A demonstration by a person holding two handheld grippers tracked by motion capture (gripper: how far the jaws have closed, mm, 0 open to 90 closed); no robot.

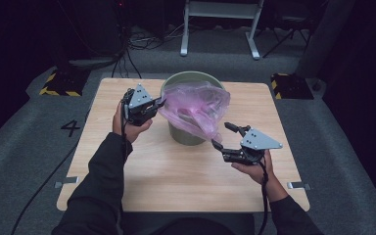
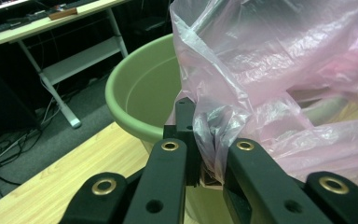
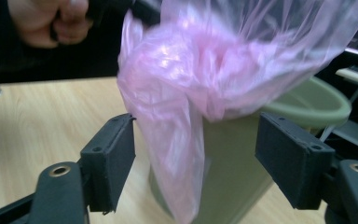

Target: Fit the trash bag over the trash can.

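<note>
The thin pink bag [image 1: 196, 110], draped over the green bin [image 1: 188, 81] at frame centre, looks light, limp and slippery. The left gripper [image 1: 157, 104] pinches its edge; the right gripper [image 1: 223, 135] gapes empty, probably best gripping bunched film.

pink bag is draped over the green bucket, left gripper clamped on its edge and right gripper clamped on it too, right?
Not quite. The right gripper is open: in the right gripper view its jaws stand apart around the pink bag without pressing it. The left gripper is clamped on the bag over the green bucket.
</note>
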